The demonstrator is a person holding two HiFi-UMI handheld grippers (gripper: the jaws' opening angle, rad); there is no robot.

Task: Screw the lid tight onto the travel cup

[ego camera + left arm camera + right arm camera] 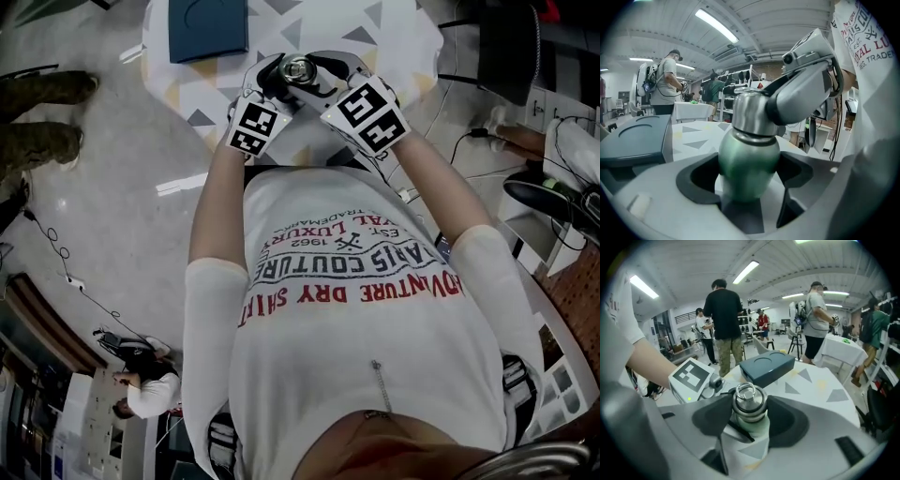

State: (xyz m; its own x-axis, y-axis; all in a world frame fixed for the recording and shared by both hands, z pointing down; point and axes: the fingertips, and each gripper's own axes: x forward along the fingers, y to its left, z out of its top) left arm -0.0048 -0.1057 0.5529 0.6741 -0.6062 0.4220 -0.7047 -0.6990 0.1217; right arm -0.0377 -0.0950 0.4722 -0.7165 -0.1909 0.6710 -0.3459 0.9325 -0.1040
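Left gripper (749, 180) clamped on the green cup (749, 157), pads against either side of its belly, seemingly to stop the body turning. Right gripper (749, 414) meets it from the opposite side, jaws closed round the steel lid (749, 401) and standing wide because the lid is wide; the ring (746, 391) on top points up between them. Cup upright over the white table (398, 33), resting or just lifted, cannot tell which; close in front of the person (356, 309), probably for leverage. A grey-blue box (208, 28) lies further back, well apart. Lid sits on the cup's neck; likely mid-tightening; how far it is threaded I cannot judge.
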